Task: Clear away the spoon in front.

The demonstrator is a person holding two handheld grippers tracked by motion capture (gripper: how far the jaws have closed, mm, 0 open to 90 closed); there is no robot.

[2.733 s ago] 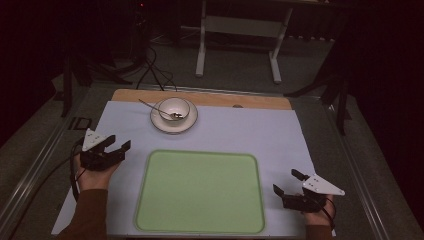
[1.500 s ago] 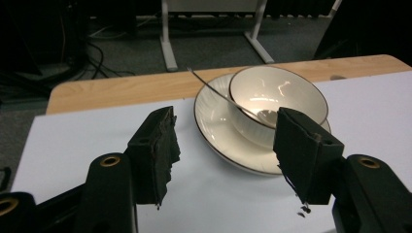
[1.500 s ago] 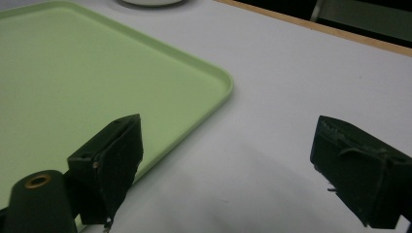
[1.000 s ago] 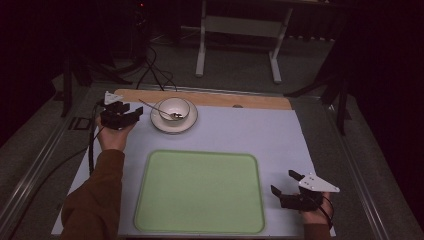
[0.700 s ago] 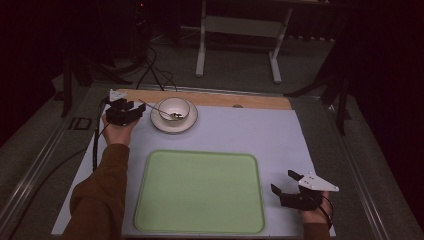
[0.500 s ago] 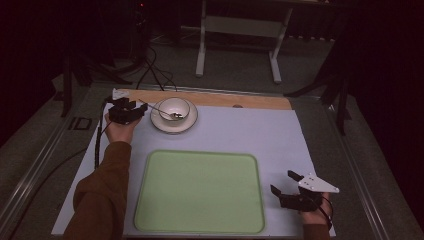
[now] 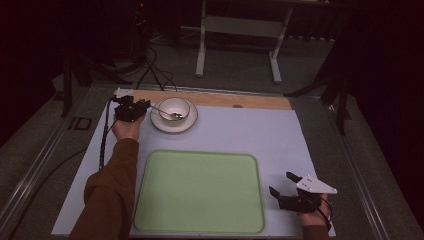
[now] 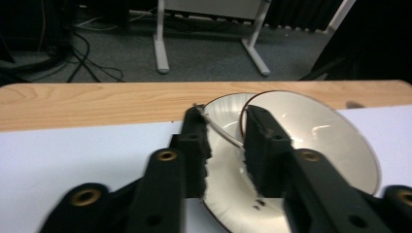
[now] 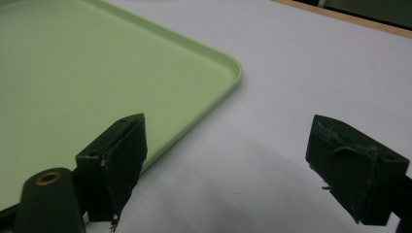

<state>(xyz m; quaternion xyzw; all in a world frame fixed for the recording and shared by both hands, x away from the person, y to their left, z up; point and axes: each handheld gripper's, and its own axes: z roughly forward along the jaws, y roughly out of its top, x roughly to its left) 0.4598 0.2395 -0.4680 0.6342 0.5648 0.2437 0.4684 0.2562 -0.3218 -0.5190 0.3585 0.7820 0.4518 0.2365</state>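
A white bowl (image 7: 175,106) stands on a white plate (image 7: 176,125) at the back of the table, with a metal spoon (image 7: 165,112) resting in it, handle to the left. My left gripper (image 7: 142,106) is at the plate's left edge. In the left gripper view its jaws (image 8: 224,116) have just been closing and stand either side of the spoon handle (image 8: 221,130), over the plate (image 8: 224,187); a gap still shows between the pads. My right gripper (image 7: 281,183) rests open at the front right, beside the green tray (image 7: 200,192), with nothing between its fingers (image 9: 121,145).
A pale mat (image 7: 250,130) covers the table, with a wooden strip (image 7: 250,101) along its far edge. The tray (image 9: 73,73) lies at the front centre. Cables and a metal stand are on the floor beyond the table.
The left hand has moved from the front left up to the plate, and its jaws have narrowed around the spoon handle. The right gripper has stayed where it was.
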